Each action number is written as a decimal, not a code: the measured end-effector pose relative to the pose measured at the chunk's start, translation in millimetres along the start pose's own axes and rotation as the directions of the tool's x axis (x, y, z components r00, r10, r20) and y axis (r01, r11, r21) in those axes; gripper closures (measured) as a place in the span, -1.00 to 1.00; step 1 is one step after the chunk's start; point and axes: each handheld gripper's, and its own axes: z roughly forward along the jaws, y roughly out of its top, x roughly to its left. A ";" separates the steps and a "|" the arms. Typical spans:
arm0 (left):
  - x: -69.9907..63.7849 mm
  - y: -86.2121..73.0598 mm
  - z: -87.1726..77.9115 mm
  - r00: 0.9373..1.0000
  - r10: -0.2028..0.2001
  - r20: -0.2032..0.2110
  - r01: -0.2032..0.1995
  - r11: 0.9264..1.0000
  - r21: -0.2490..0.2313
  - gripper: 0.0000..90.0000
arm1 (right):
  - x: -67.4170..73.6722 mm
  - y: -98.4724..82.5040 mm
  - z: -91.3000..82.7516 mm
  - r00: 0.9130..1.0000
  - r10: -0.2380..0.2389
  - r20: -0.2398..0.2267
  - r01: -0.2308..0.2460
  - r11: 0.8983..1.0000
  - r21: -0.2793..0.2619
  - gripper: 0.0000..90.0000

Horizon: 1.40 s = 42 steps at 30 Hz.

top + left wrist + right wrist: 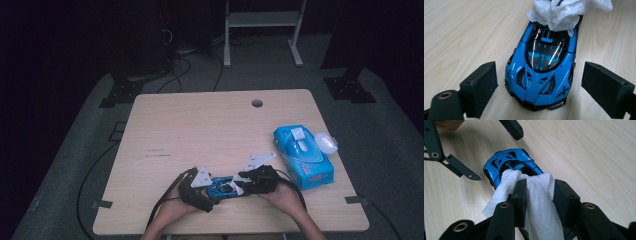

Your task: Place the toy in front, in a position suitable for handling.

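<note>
Wipe [536, 202] between right gripper [540, 195] jaws, laid on toy car [541, 65] rear for cleaning; left gripper [549, 87] open, bracketing car's nose.

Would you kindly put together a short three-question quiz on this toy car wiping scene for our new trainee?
1. True or false: the left gripper has its pads pressed against the blue toy car.
2. What lies between the jaws of the right gripper?
A. a white wipe
B. a sponge
C. a brush
3. In the high view, on which side of the table does the blue pack of wipes lie?

Key
1. False: the pads stand apart from the car's sides, with the car between them.
2. A: the white wipe, whose far end lies on the car's rear.
3. On the right side.
</note>
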 end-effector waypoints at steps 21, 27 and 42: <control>9.8 -8.0 14.3 0.999 -0.011 0.046 0.009 0.999 0.039 -0.65 | -6.5 -21.2 1.8 0.995 0.085 -0.053 -0.089 0.991 -0.097 0.59; 7.0 -7.4 14.4 0.999 0.001 0.047 -0.002 1.000 0.022 -0.52 | -5.3 -21.9 -2.7 0.997 0.069 -0.019 -0.071 0.994 -0.081 0.61; 7.1 -0.6 24.4 0.997 0.014 0.074 -0.014 1.000 0.009 -0.57 | 11.9 -21.4 -11.5 0.995 -0.049 0.082 0.054 0.997 -0.050 0.65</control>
